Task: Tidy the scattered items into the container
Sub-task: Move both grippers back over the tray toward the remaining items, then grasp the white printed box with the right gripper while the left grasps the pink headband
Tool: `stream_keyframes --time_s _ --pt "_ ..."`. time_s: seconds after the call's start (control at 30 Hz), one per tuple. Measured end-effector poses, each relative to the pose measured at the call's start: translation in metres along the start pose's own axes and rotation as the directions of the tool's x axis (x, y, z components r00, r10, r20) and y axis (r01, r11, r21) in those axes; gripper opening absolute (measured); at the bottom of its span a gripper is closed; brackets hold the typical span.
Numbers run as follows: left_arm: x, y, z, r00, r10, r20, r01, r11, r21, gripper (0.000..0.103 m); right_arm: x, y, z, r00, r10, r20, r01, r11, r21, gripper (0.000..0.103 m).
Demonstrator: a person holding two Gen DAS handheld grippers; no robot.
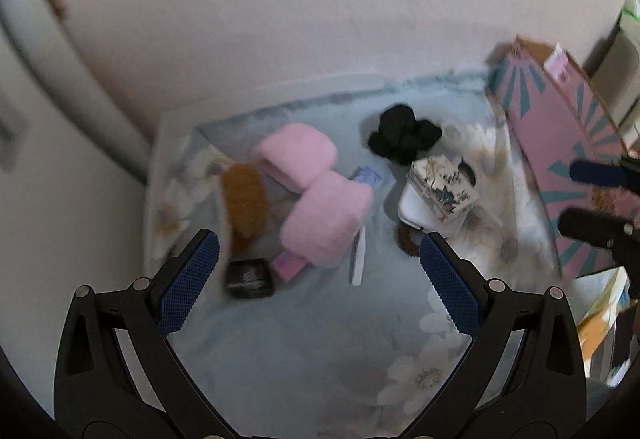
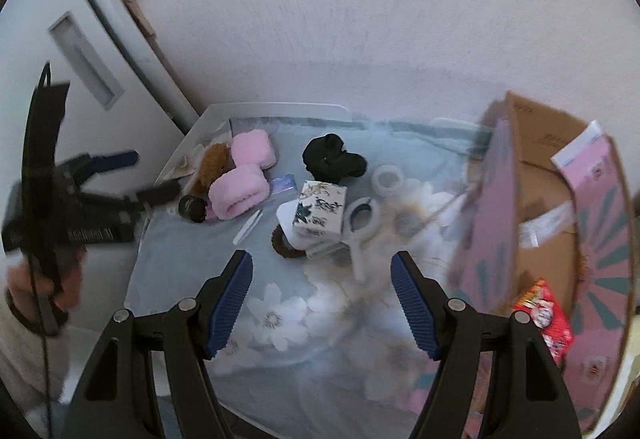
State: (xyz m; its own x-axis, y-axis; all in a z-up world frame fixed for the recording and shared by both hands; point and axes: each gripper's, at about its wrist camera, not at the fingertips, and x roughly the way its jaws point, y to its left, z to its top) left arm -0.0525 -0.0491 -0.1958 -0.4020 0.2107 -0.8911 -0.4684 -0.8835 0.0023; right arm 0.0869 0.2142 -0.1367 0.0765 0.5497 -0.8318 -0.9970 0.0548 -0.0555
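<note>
Scattered items lie on a pale blue floral cloth (image 1: 304,351). Two pink fluffy rolls (image 1: 320,215) (image 2: 240,195) sit side by side, with a brown fuzzy piece (image 1: 244,203) to their left. A black cloth bundle (image 1: 404,135) (image 2: 334,159) lies further back. A floral box (image 1: 442,187) (image 2: 320,211) rests on a white object. The pink cardboard box (image 1: 536,143) (image 2: 486,223) stands open at the right. My left gripper (image 1: 319,240) hovers open above the nearer pink roll. My right gripper (image 2: 322,258) hangs open over the cloth in front of the floral box, gripping nothing.
A small black jar (image 1: 248,279), a white file (image 1: 358,259), a brown hair tie (image 2: 282,241), a white looped holder (image 2: 362,223) and a clear tape roll (image 2: 388,179) also lie here. A red packet (image 2: 544,315) sits in the box. The wall is behind; a white door (image 2: 60,51) is left.
</note>
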Motion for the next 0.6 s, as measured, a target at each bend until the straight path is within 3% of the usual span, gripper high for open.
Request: stream_keyframes --time_s 0.37,0.6 --pt "0.065 -0.003 0.005 0.995 -0.062 -0.078 0.07 0.993 0.095 0.1 0.094 -0.013 0.031 0.99 0.038 -0.139 -0.018 0.989 0.147 0.068" --pt "0.08 -0.002 0.009 0.992 -0.089 -0.094 0.098 0.99 0.103 0.1 0.121 -0.005 0.033 0.984 0.02 -0.178 0.003 0.992 0.13 0.068"
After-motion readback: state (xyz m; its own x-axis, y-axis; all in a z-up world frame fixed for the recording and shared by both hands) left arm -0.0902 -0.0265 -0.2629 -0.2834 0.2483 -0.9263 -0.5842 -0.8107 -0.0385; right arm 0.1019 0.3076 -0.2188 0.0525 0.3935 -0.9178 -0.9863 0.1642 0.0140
